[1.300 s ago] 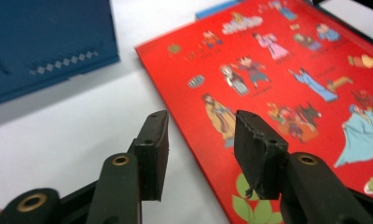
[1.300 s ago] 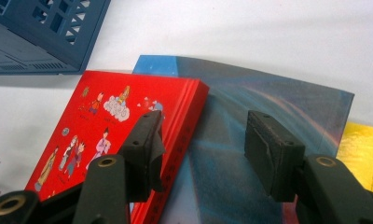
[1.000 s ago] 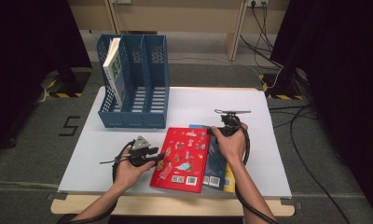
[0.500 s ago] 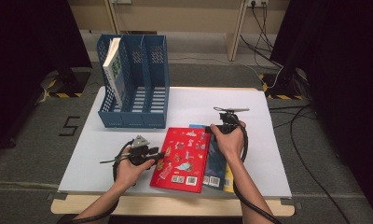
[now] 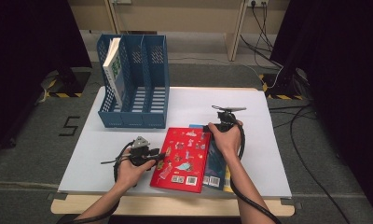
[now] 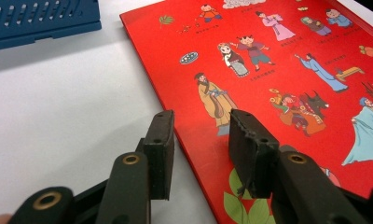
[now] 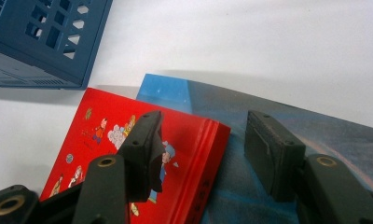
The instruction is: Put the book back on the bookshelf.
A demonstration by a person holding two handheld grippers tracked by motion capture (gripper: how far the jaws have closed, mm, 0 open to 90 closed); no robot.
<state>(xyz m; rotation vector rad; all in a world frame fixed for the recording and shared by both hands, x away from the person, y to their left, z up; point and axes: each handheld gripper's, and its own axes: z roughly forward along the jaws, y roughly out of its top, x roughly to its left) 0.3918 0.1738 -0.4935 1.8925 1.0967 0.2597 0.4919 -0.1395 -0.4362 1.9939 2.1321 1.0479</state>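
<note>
My left tool (image 6: 201, 140) has just been narrowing its jaws, and they now straddle the near-left edge of the red book (image 5: 182, 156) without pinching it yet. My right tool (image 7: 201, 144) stands spread across the book's far-right corner, over the blue book (image 7: 287, 116) beneath. Both books lie near the counter's (image 5: 268, 140) front edge. I'd say the lift is next. The cover's small captions are too fine to read.

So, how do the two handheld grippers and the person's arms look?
Both grippers, left gripper and right gripper, are black, each with two blocky black jaws bearing flat ribbed pads and brass-coloured pivot rivets. A black cable trails from each. The right one carries a grey three-cornered plate. The forearms are bare, with no sleeves visible.
</note>
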